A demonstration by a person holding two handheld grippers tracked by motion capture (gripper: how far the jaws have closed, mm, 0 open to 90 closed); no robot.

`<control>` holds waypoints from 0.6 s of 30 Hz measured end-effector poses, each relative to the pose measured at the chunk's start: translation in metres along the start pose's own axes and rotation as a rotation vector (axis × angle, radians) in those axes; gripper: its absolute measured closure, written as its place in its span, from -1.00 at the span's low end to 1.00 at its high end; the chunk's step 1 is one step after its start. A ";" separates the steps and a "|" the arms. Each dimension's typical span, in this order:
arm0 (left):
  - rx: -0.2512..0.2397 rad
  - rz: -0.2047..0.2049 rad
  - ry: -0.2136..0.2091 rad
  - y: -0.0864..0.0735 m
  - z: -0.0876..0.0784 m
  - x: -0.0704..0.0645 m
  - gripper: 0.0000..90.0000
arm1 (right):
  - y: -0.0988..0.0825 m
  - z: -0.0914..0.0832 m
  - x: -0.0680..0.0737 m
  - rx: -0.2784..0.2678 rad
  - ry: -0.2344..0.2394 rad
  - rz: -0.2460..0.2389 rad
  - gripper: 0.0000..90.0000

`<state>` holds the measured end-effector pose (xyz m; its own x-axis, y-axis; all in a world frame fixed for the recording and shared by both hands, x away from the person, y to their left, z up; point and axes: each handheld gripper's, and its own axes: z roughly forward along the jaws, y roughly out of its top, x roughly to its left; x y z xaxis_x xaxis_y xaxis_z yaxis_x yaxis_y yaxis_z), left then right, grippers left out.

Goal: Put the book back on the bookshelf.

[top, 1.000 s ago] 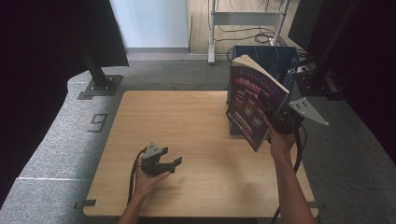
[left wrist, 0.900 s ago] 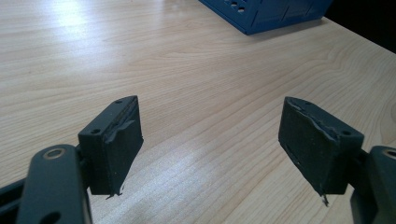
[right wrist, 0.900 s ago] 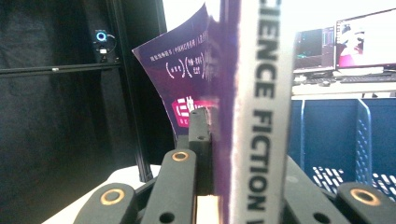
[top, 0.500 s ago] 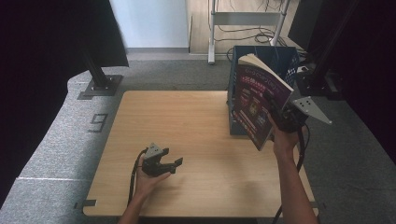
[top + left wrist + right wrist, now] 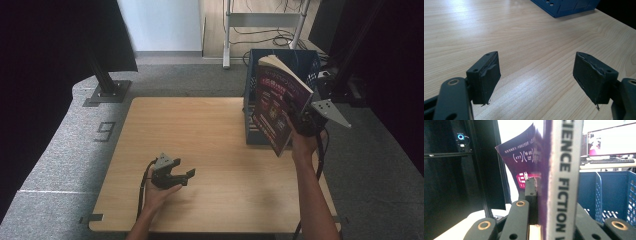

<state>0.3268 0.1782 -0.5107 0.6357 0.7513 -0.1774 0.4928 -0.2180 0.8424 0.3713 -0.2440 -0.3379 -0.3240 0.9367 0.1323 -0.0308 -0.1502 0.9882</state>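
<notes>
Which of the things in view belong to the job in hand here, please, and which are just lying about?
Part of the job:
- purple book, clamped in the right gripper
- blue crate just behind the book
- wooden table that the crate stands on

Just around:
- left gripper, open and holding nothing, low over the table
- metal stand on the floor
- cables on the floor beyond

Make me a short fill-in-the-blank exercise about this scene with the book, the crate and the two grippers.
1. The right gripper is shut on a purple ____.
2. The book is held up beside a crate whose colour is ____.
3. The left gripper, low over the wooden table, has its jaws ____.

Missing words: book; blue; open
</notes>
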 end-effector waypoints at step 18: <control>-0.011 -0.001 -0.004 0.002 -0.004 0.002 -0.52 | -0.010 0.036 0.001 0.021 -0.059 -0.003 0.82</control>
<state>0.3263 0.1821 -0.5076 0.6380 0.7487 -0.1801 0.4865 -0.2106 0.8479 0.4055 -0.2300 -0.3445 -0.2677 0.9542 0.1333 -0.0113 -0.1414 0.9899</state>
